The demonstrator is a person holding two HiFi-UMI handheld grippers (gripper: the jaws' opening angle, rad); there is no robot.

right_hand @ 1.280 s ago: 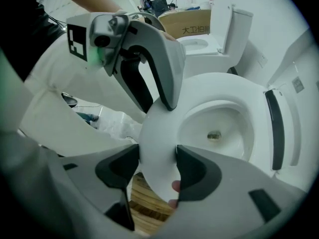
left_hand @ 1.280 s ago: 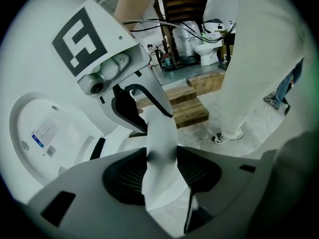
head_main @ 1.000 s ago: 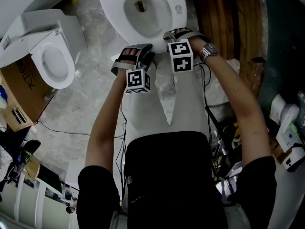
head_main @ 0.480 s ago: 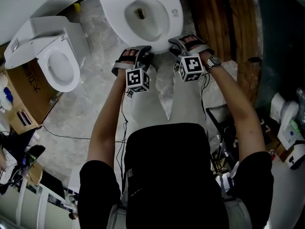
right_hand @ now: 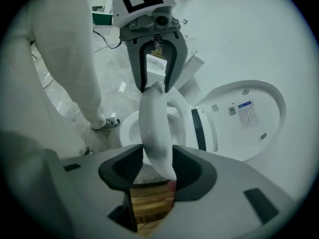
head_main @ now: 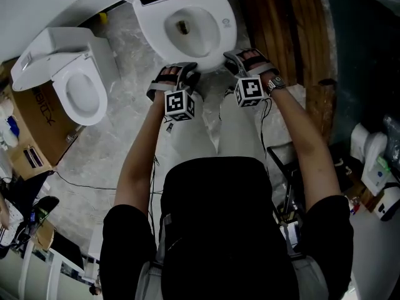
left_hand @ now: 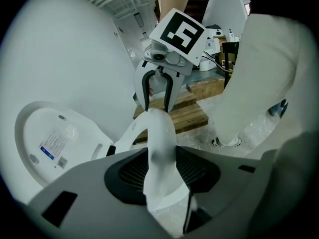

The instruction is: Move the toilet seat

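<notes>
Toilet seat (right_hand: 154, 126) white, glossy, curved; one. Front rim clamped between fingers of left gripper (head_main: 189, 74) and right gripper (head_main: 232, 60), both just closing. Two toilets (head_main: 78, 92).

The jaws of the left gripper (left_hand: 159, 169) and right gripper (right_hand: 152, 172) have just been closing on the toilet seat (right_hand: 152, 118) between them. In the head view the right gripper has been shifted lower right.

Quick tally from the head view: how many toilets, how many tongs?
Toilets: 2, near toilet, smaller toilet at left
Tongs: 2, left tongs, right tongs, both just closing on the toilet seat between their jaws
Total: 4
</notes>
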